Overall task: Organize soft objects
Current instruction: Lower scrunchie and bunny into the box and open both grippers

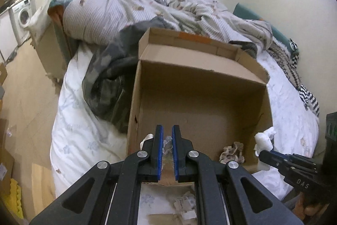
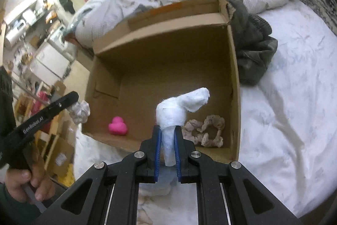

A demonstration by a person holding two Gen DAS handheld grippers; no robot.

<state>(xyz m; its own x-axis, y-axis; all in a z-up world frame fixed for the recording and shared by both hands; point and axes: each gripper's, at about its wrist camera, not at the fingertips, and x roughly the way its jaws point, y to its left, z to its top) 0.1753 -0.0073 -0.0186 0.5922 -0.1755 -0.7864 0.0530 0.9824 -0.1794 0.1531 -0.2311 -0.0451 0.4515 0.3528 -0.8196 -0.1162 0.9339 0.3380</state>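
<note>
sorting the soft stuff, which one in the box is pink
The pink duck toy by the box's near-left corner; the scrunchie opposite is beige.

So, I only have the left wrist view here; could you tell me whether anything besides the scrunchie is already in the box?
Observer: Yes, a pink duck toy lies on the floor of the cardboard box, in the near corner opposite the scrunchie.
Operator: Thank you. Is the right gripper really gripping that white piece?
Observer: Yes, the right gripper is clamped on the narrow lower end of the white wad.
Operator: And what does my left one carry?
Observer: The left gripper holds a crumpled whitish wad, beside the box's side wall.
</note>
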